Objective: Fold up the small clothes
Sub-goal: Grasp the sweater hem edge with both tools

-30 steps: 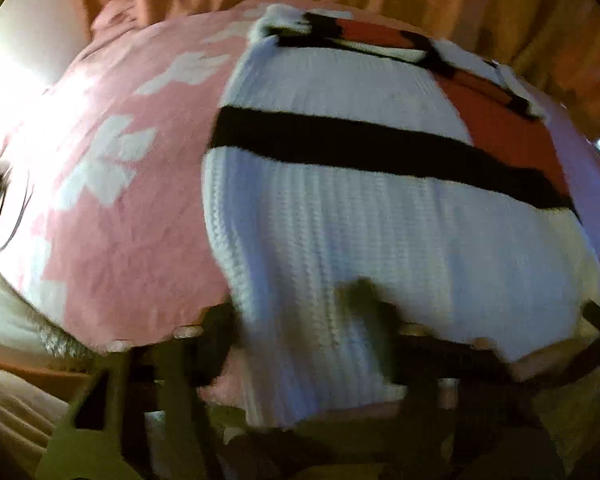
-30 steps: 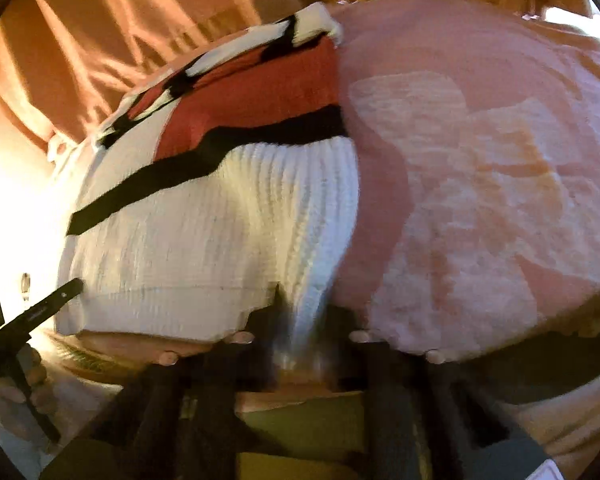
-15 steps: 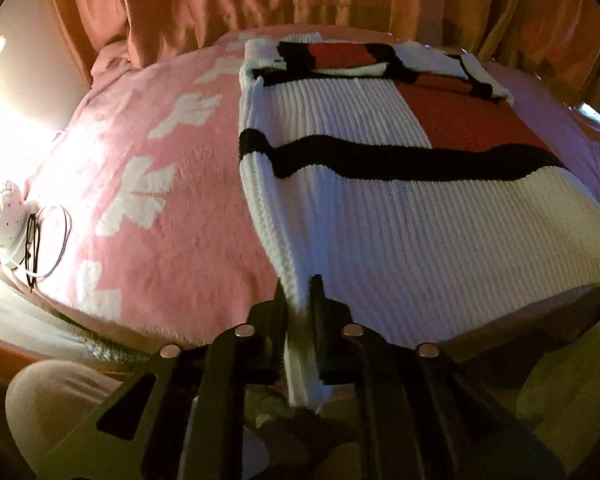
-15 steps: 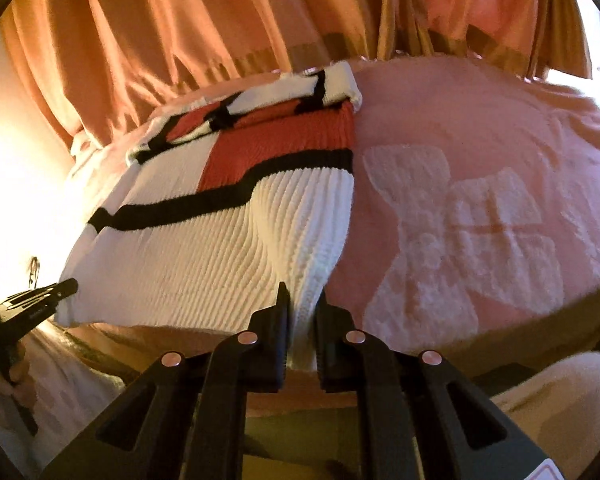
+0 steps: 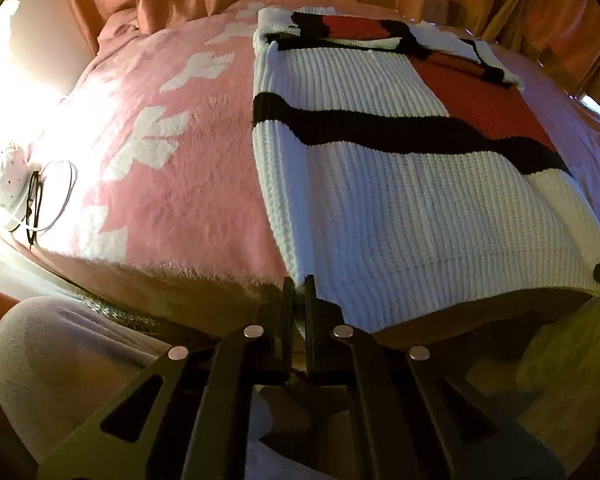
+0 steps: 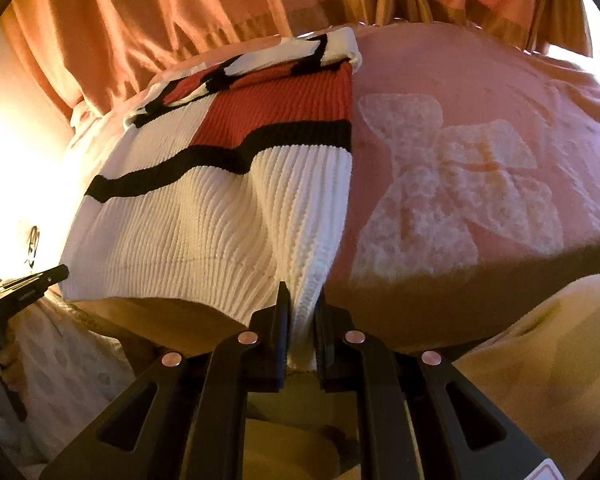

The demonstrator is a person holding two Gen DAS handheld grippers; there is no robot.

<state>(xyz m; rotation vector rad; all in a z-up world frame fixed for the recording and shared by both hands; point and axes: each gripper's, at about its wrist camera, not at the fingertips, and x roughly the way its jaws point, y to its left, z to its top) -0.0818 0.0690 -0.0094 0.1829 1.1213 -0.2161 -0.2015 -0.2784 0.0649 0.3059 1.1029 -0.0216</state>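
A ribbed white knit sweater (image 5: 400,208) with a black stripe and a red block lies flat on a pink blanket (image 5: 188,184), its hem at the near edge. It also shows in the right wrist view (image 6: 188,232). My left gripper (image 5: 299,286) is shut on the sweater's near left hem corner. My right gripper (image 6: 302,296) is shut on the near right hem corner, with white knit pinched between the jaws. The left gripper's tip (image 6: 40,280) shows at the left in the right wrist view.
The pink blanket (image 6: 480,184) has white bow patterns and covers the surface. Orange curtains (image 6: 180,12) hang close behind. A white cable and a small white object (image 5: 24,196) lie at the blanket's far left. A clothed knee (image 5: 68,360) is below the near edge.
Both grippers have pulled back toward the near edge with the hem corners. The sweater has gone from bunched and lifted to spread flat on the blanket.
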